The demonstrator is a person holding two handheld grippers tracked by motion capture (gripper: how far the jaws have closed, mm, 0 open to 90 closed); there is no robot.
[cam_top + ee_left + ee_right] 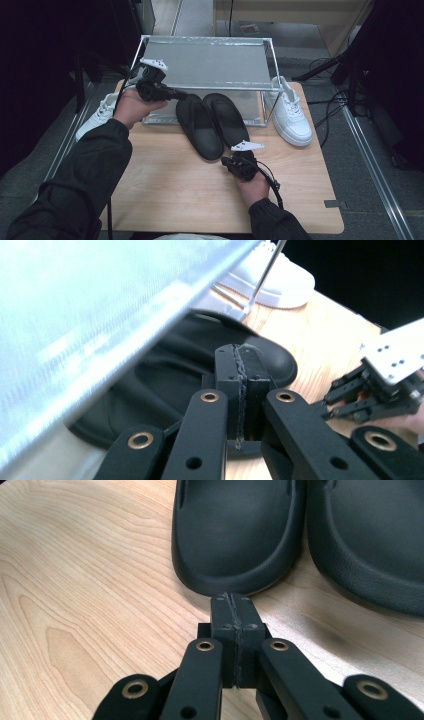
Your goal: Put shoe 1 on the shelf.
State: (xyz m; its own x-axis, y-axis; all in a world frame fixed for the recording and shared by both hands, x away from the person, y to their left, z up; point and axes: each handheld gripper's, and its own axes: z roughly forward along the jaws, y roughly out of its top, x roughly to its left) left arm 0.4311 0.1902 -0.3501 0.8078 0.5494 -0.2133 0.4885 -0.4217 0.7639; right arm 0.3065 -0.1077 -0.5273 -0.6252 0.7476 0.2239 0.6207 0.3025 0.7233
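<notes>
we note both grippers with jaws pressed together, nothing held — right gripper (234, 602) just short of the heel of the left black slipper (199, 127), left gripper (181, 93) raised near the shelf rack (210, 64); slippers lie side by side on the table (170, 185).

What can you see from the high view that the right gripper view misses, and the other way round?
The high view alone shows the metal rack, two white sneakers and the left gripper, shut beside the rack. The right gripper view alone shows, close up, the right gripper shut with nothing between its pads, just short of a slipper's end. Both show the black slippers on the wooden table.
</notes>
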